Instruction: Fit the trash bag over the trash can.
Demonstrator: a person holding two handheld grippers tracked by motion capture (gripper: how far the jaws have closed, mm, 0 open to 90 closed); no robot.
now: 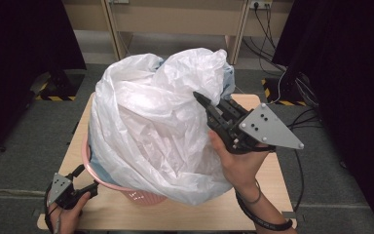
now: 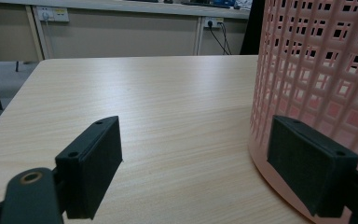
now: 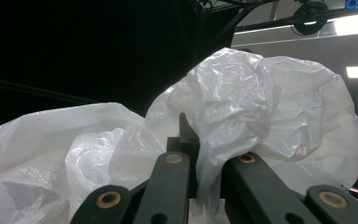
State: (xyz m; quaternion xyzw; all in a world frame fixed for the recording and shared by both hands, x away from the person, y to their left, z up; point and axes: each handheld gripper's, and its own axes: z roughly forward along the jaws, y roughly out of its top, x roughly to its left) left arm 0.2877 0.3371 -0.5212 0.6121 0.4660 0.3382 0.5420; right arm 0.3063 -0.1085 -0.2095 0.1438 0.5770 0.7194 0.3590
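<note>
A big white plastic bag (image 1: 148, 126) billows over a pink lattice basket (image 1: 141, 195) on the wooden table (image 1: 214, 214), hiding most of the basket. My right gripper (image 1: 200, 99) is raised at the bag's right side and shut on a fold of the bag (image 3: 209, 172), which runs down between its jaws. My left gripper (image 1: 88, 179) rests low at the table's near left corner, open, with nothing between its pads (image 2: 98, 168). Its right pad sits close against the basket's wall (image 2: 317, 70).
The table top (image 2: 168, 102) stretches bare to the left of the basket. Black curtains hang at both sides. Cables and a stand foot (image 1: 282, 92) lie on the floor beyond the table's far right corner. A desk with wall sockets (image 2: 51, 14) stands behind.
</note>
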